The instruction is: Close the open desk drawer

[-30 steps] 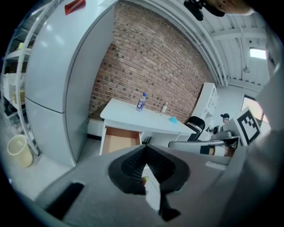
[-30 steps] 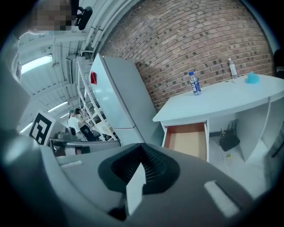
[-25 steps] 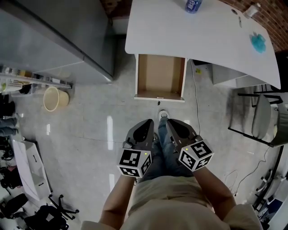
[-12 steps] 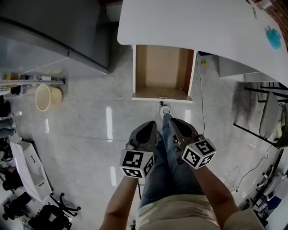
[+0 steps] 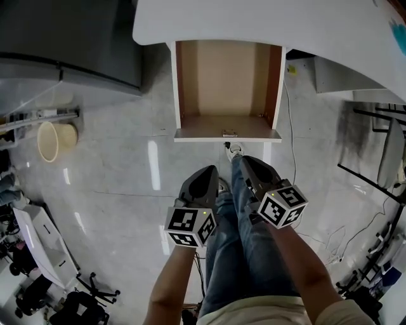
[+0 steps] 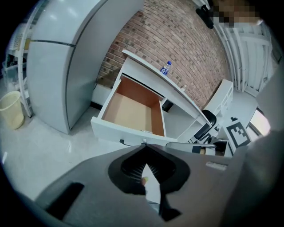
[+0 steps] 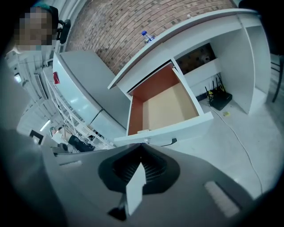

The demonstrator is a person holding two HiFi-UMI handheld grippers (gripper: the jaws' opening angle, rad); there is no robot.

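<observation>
Drawer [image 5: 227, 134] fully out under counter [image 5: 266, 19], closer in head view than a second ago. Left claw [image 5: 204, 174] and right claw [image 5: 252, 166] both clamped closed, empty, short of its front. Approach closing; no push yet.

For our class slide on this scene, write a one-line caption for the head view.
Left gripper and right gripper, both shut, point side by side toward the open desk drawer.

The drawer [image 5: 226, 89] has its rear hidden under the table [image 5: 266, 19], which the head view's top edge cuts off. The bottle [image 6: 165, 68] near the table's back edge is too small to read.
</observation>
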